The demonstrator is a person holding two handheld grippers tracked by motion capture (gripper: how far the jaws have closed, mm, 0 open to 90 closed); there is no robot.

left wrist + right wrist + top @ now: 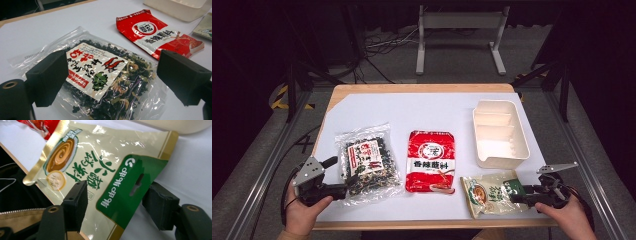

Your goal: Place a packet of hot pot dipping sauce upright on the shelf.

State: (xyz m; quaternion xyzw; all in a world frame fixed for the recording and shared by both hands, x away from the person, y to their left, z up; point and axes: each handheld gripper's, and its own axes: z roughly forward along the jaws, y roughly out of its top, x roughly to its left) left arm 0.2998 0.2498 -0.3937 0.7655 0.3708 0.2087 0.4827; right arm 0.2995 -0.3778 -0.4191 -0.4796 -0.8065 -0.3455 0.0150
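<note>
A clear bag of dried seaweed (367,162) with a red and white label lies at the table's front left. My left gripper (335,176) stands open at its left edge, and in the left gripper view the bag (100,75) spreads between the wide jaws of that gripper (113,75). A cream and green pouch (489,194) lies flat at the front right. My right gripper (519,195) is open at its right end. The pouch's green hang tab (125,192) sits between the jaws of the right gripper (118,205), which are not closed on it.
A red flat packet (431,161) lies in the middle between the two bags. A white divided tray (524,145) stands behind the pouch at the right. The table's front edge (427,224) runs just below both hands. White tabletop stretches behind the bags.
</note>
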